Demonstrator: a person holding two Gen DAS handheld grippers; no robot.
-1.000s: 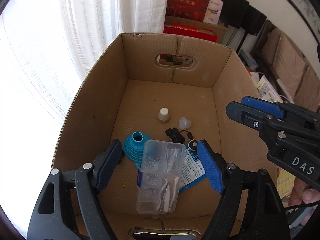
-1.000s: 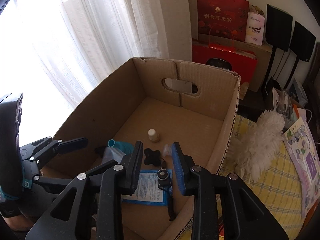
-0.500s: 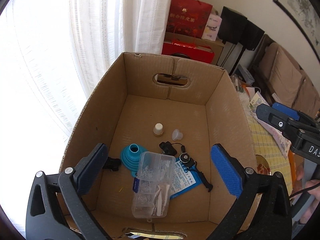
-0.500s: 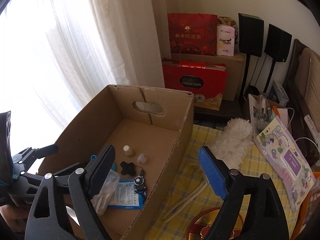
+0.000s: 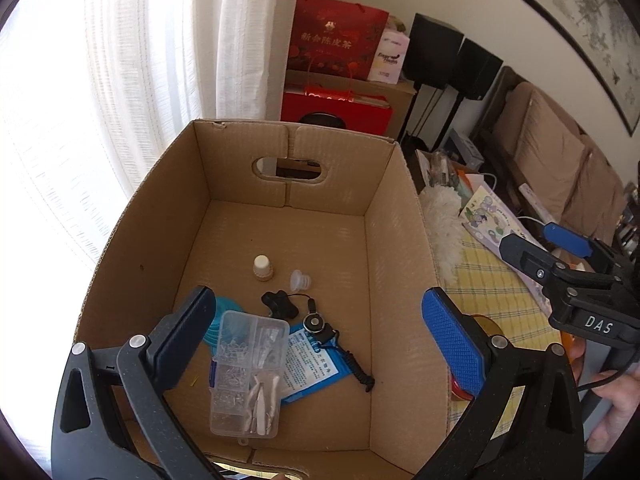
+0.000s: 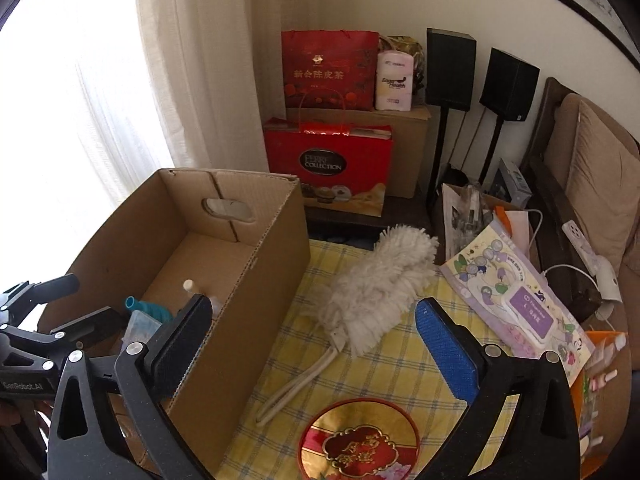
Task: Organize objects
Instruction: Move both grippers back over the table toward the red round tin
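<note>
An open cardboard box (image 5: 396, 248) holds a clear compartment case (image 5: 248, 368), a blue funnel (image 5: 218, 320), a blue leaflet packet (image 5: 312, 364), a black lanyard (image 5: 316, 324), a white-capped bottle (image 5: 262, 266), a clear stopper (image 5: 300, 280) and a black knob (image 5: 278, 304). My left gripper (image 5: 318, 294) hangs above them, open, gripping nothing. My right gripper (image 6: 314, 302) is outside the box (image 6: 280, 280), over the yellow checked cloth (image 6: 400, 344). Its jaws are opening with nothing between them. It also shows at the right (image 5: 560, 256) of the left wrist view.
A white fluffy duster (image 6: 380, 280) lies on the cloth beside the box. A round red and gold tin (image 6: 360, 440) sits near the front, and a wipes pack (image 6: 520, 308) lies to the right. Red gift bags (image 6: 328, 168) and speakers (image 6: 448, 68) stand behind.
The left gripper opened off the clear case and drew back upward. The right gripper let go of the lanyard, opened wide and swung right, out of the box and over the cloth.
</note>
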